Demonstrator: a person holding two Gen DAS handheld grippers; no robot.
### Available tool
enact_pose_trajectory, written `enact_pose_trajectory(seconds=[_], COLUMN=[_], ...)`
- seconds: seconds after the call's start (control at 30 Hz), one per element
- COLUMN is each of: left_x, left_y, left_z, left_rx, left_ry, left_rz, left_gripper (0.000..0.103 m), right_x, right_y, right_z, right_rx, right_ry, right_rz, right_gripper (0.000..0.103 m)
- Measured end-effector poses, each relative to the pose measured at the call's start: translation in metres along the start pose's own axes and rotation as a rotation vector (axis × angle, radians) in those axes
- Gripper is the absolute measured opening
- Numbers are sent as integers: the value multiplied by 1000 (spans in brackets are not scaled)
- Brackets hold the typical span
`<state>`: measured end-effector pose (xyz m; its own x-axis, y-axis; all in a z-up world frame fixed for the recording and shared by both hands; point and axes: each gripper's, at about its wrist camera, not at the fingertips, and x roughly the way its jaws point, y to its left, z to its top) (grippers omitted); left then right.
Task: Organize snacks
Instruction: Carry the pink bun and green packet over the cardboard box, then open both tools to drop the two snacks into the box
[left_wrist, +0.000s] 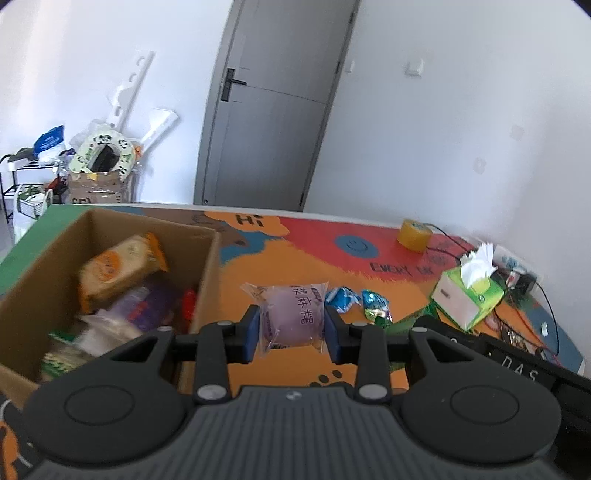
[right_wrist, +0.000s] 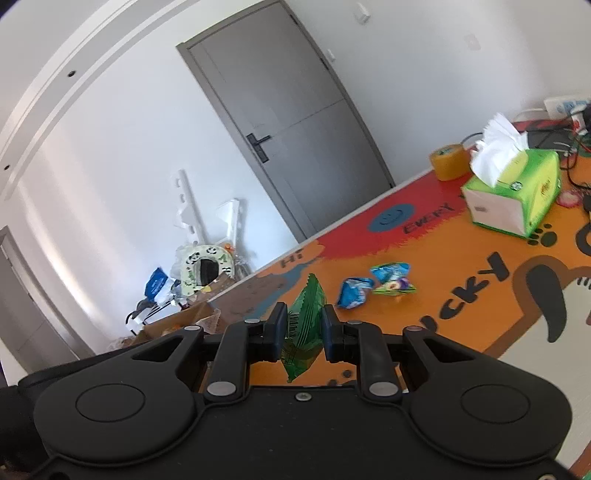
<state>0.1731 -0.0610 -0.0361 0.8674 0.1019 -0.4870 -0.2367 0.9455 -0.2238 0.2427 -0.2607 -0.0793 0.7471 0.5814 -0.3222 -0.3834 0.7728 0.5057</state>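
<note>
Cardboard box (left_wrist: 207, 266), left, holds assorted snacks. Left gripper (left_wrist: 291, 328) clenched on purple mochi packet (left_wrist: 291, 314), lifted just right of the box. Right gripper (right_wrist: 303, 328) clenched on green packet (right_wrist: 303, 328). Blue wrappers (left_wrist: 343, 298) lie further right; tissue box (left_wrist: 467, 295) far right.

Left gripper (left_wrist: 291, 328) squeezes purple snack pack (left_wrist: 290, 314), held up off worktop (left_wrist: 295, 258). Cardboard box (left_wrist: 207, 280) on left, w/ orange snack pack (left_wrist: 118, 267) + other packs inside. Blue candy (left_wrist: 343, 298) + green-blue candy (left_wrist: 376, 304) lie side by side on worktop just right of gripper. Green tissue box (left_wrist: 465, 295) far right, yellow tape roll (left_wrist: 414, 234) behind.
</note>
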Motion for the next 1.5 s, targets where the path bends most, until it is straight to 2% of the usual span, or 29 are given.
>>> enact_pose_trajectory(seconds=[0.17,0.47,0.77,1.0,1.1,1.17,1.27,1.5], left_x=[-20,-42,-43,-30,-24,-24,-27,-32], left_y=[18,66,111,133,141,146,149,159], left_z=[8,20,28,31,32,33,33,32], left_rx=[-24,-77,-142,-179,-201,-208,-211,-238], left_ry=[-29,-77,-89,-61,-38,-46,-66,-68], left_rz=[17,89,138,149,156,145,156,156], left_gripper=[35,35,35,36,39,48,54,56], right_x=[-6,4,22,34,40,43,48,57], right_y=[22,56,84,104,109,111,112,123], right_z=[0,-3,-6,-7,-8,-8,-8,-10], right_rx=[-35,-79,-117,-149,-159,-163,-166,-175], right_ry=[-8,4,29,45,54,58,65,88], right_rz=[50,91,120,148,150,147,140,143], right_gripper=[21,21,21,21,21,21,21,21])
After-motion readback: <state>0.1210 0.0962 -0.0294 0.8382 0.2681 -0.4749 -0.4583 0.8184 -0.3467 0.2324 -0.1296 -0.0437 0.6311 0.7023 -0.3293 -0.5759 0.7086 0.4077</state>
